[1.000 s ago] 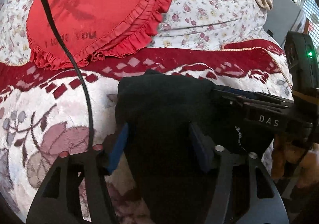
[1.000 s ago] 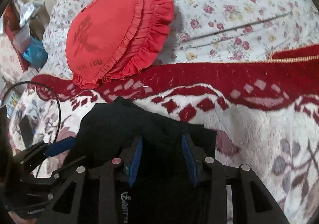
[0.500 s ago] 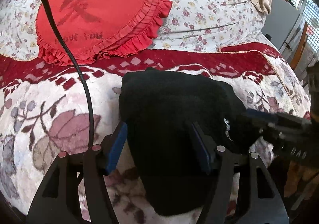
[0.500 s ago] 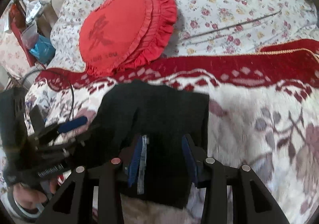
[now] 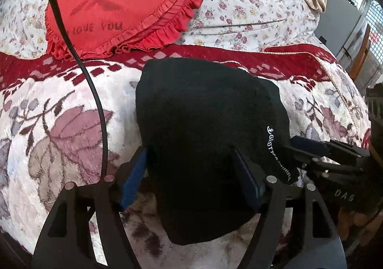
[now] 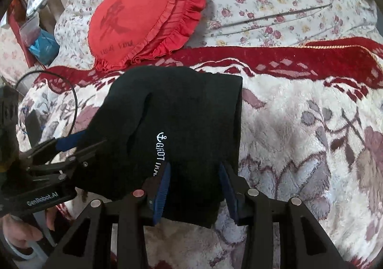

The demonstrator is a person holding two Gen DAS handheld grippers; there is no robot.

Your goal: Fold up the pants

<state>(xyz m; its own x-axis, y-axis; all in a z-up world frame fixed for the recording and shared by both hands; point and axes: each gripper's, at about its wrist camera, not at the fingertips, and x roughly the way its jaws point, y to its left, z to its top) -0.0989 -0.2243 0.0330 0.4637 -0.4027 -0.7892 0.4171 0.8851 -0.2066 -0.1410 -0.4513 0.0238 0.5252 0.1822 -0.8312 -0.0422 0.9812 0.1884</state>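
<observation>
Pants (image 5: 205, 130), black, folded on blanket (image 5: 59, 125), between parted jaws of both grippers.

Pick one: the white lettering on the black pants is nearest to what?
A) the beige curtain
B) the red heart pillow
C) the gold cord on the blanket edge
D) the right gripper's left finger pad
D: in the right wrist view the white lettering on the pants runs down to the blue left finger pad of the right gripper, far from the other options.

Floral bedspread (image 5: 251, 6), red heart cushion (image 6: 143, 18)
</observation>
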